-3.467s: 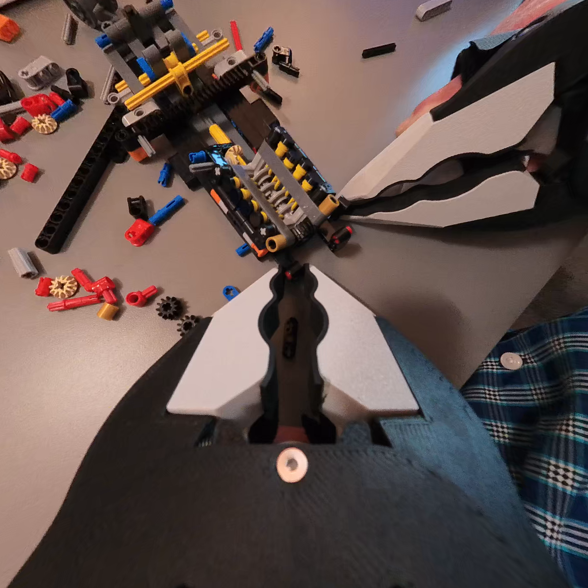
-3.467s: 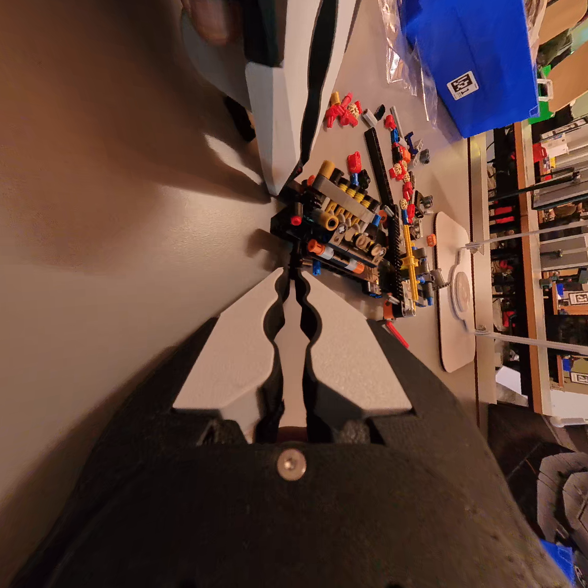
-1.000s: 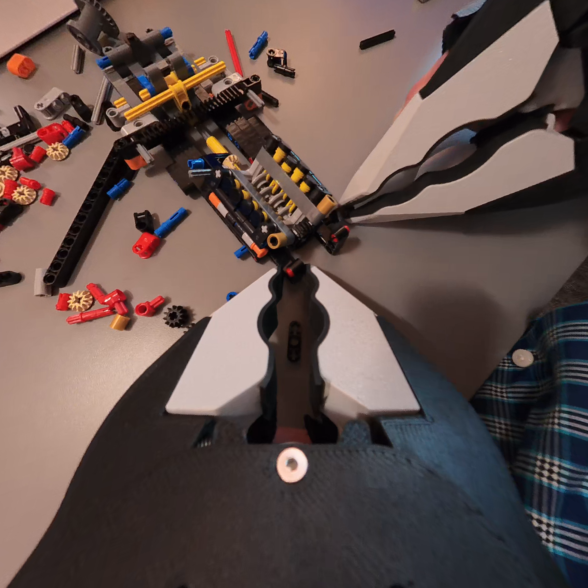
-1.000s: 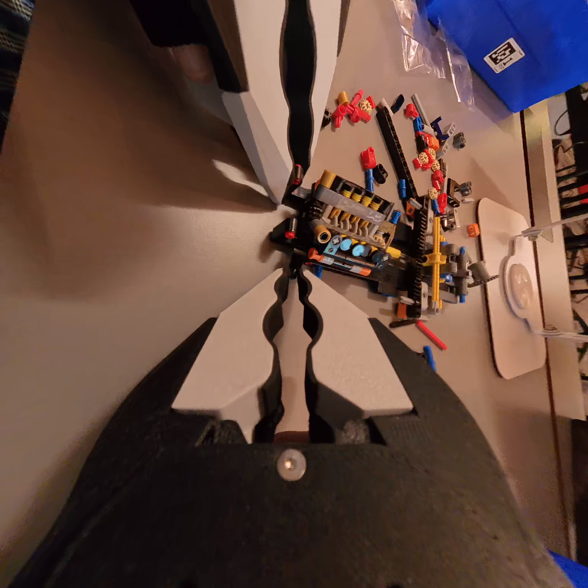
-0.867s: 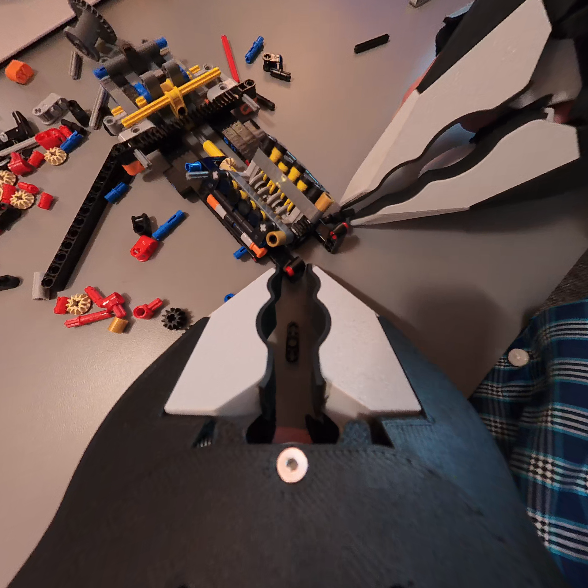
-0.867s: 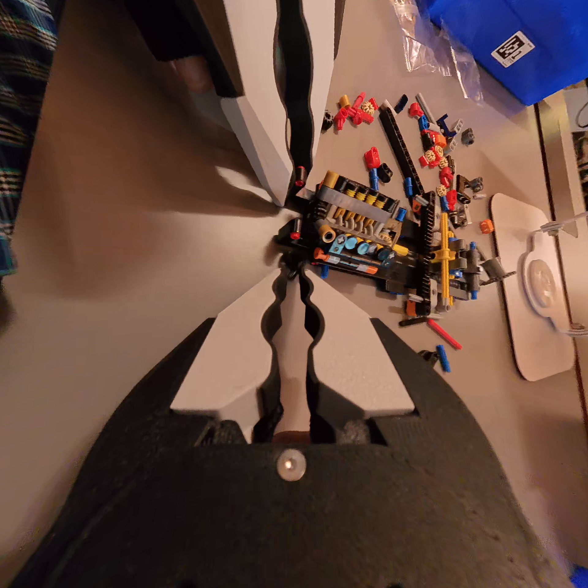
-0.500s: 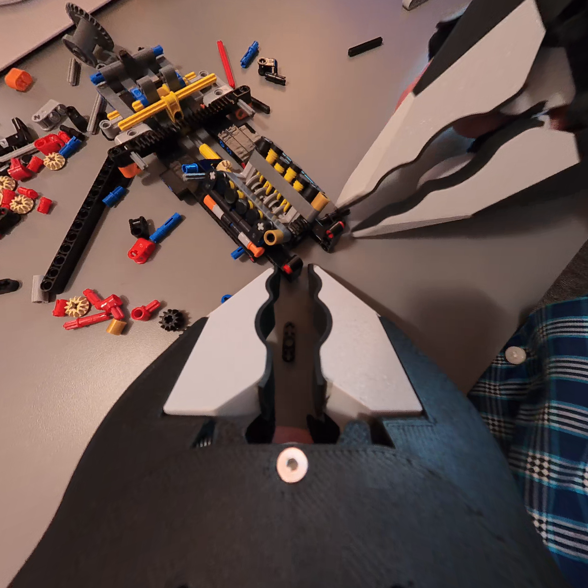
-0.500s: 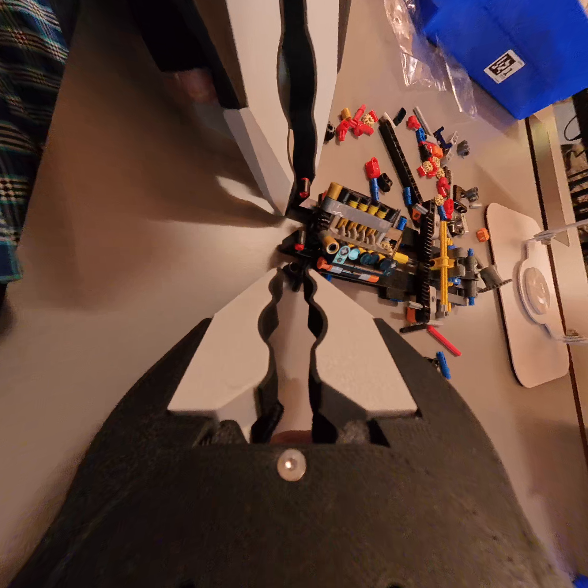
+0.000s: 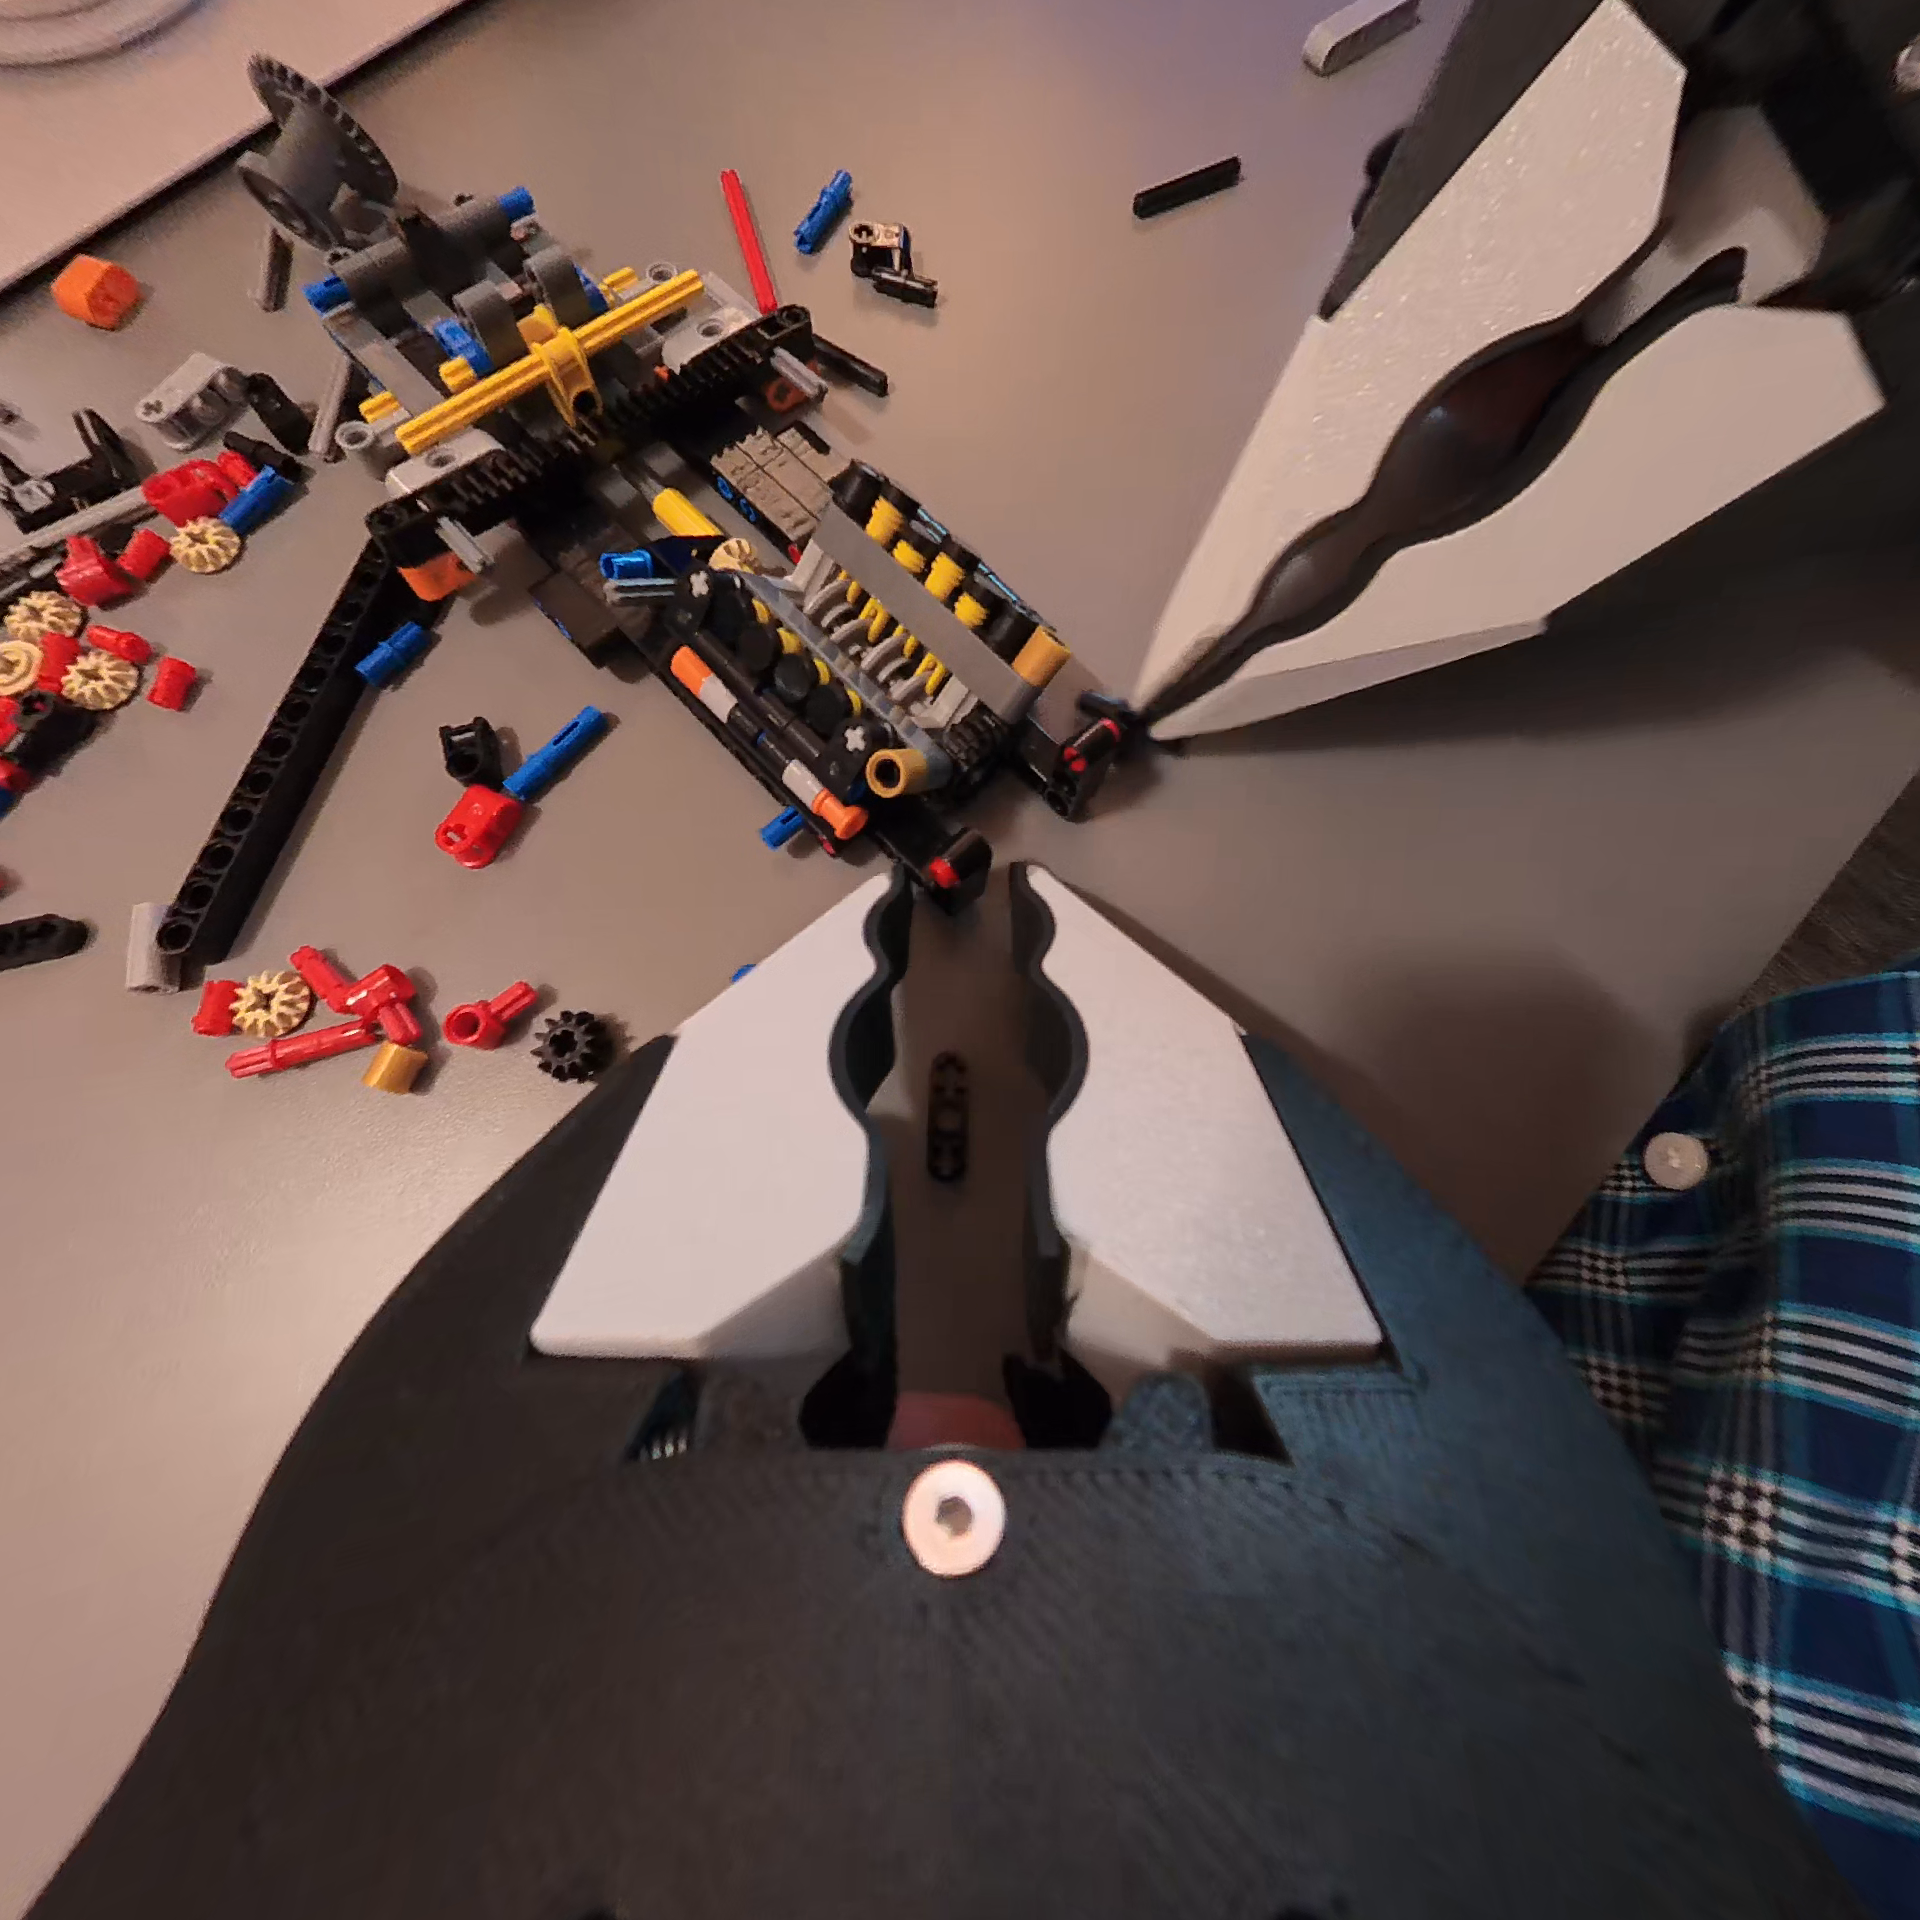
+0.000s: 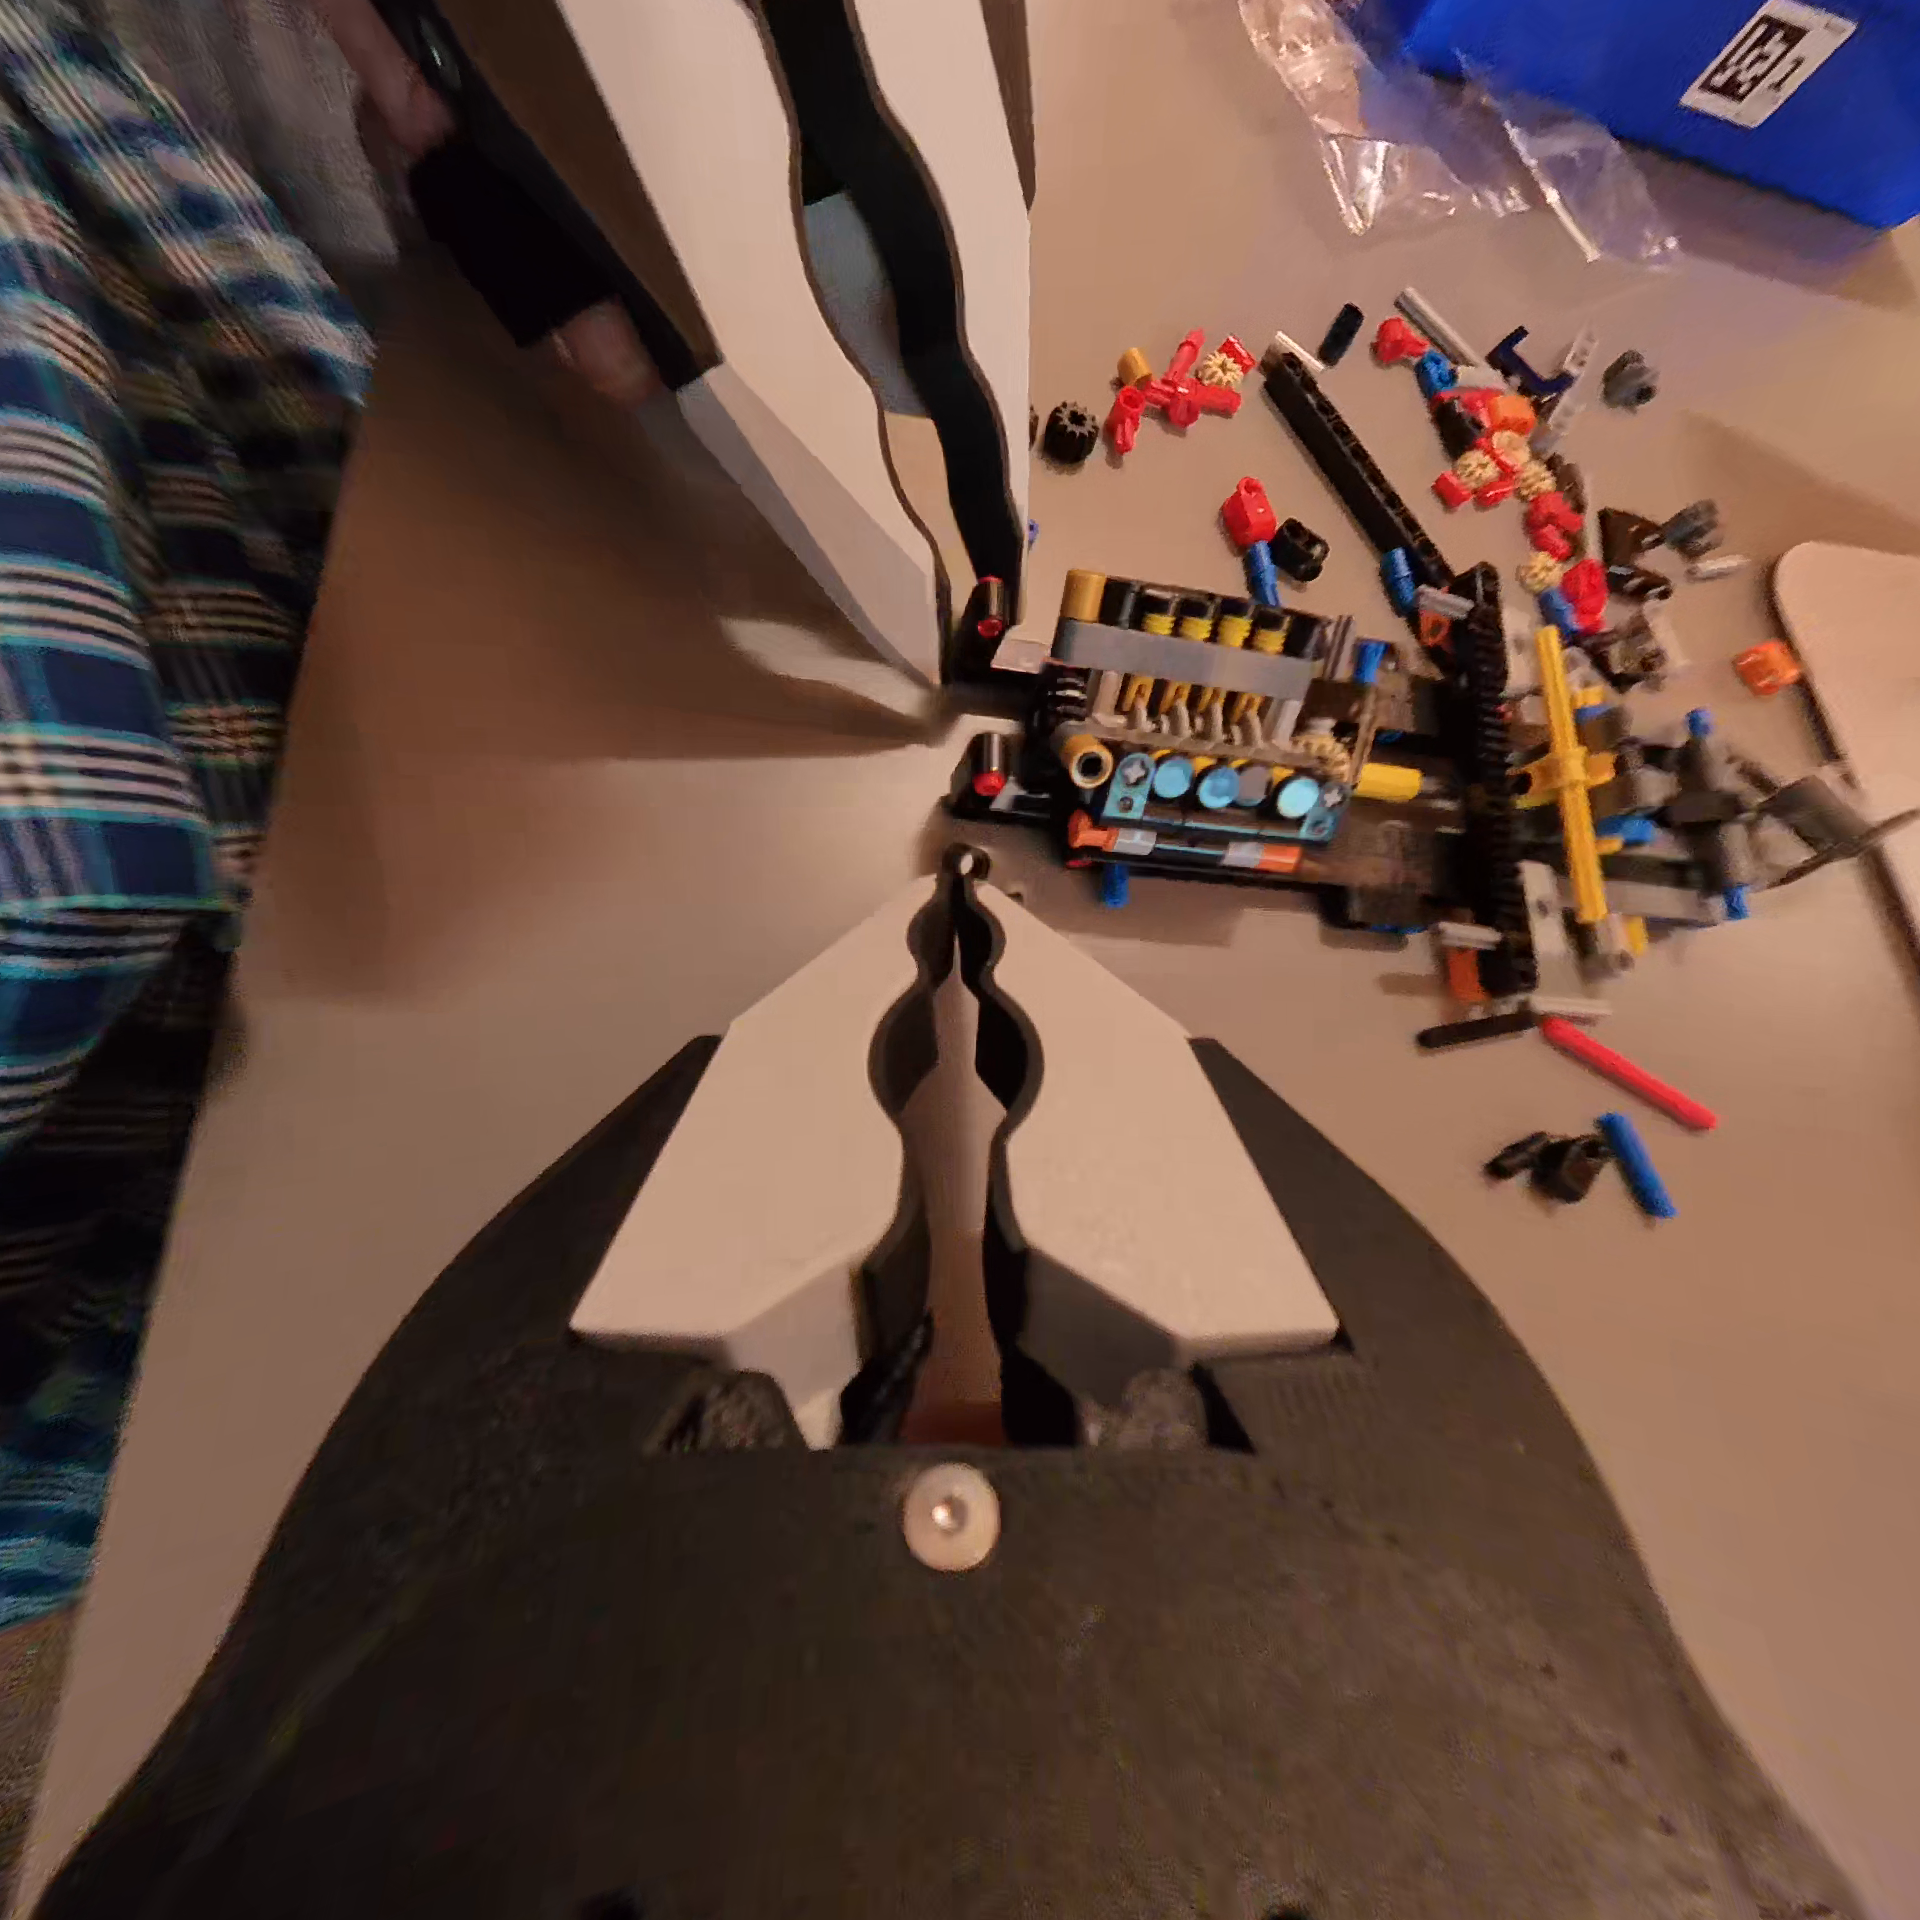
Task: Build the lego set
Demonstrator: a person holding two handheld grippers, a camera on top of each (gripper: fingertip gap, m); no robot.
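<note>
The lego model [image 9: 852,644], a black chassis with a grey and yellow engine block and a yellow axle, lies on the grey table; it also shows in the right wrist view [image 10: 1226,727]. My left gripper [image 9: 956,878] is closed narrowly around the black end connector with a red pin [image 9: 956,868] at the model's near corner. My right gripper [image 10: 961,883] is shut on a small black pin [image 10: 966,860], just off the model's end. In the left wrist view the right gripper [image 9: 1143,722] holds that pin [image 9: 1103,707] beside the model's other corner.
Loose red, blue and tan parts [image 9: 312,1013], a black gear [image 9: 569,1042] and a long black beam [image 9: 270,769] lie left of the model. A short black beam [image 9: 945,1117] lies under my left gripper. A blue bin [image 10: 1662,83], a plastic bag [image 10: 1455,166] and a plaid sleeve [image 9: 1766,1299] are nearby. The tips of one gripper are about 5 cm away from the tips of the other. From the left gripper's tips to the black gear [image 9: 569,1042] is close to 7 cm. It is also in sight in the right wrist view [image 10: 1075,419].
My right gripper has closed from slightly open onto the small black pin at the model's end and swung round. The left gripper has kept its hold on the corner connector.
</note>
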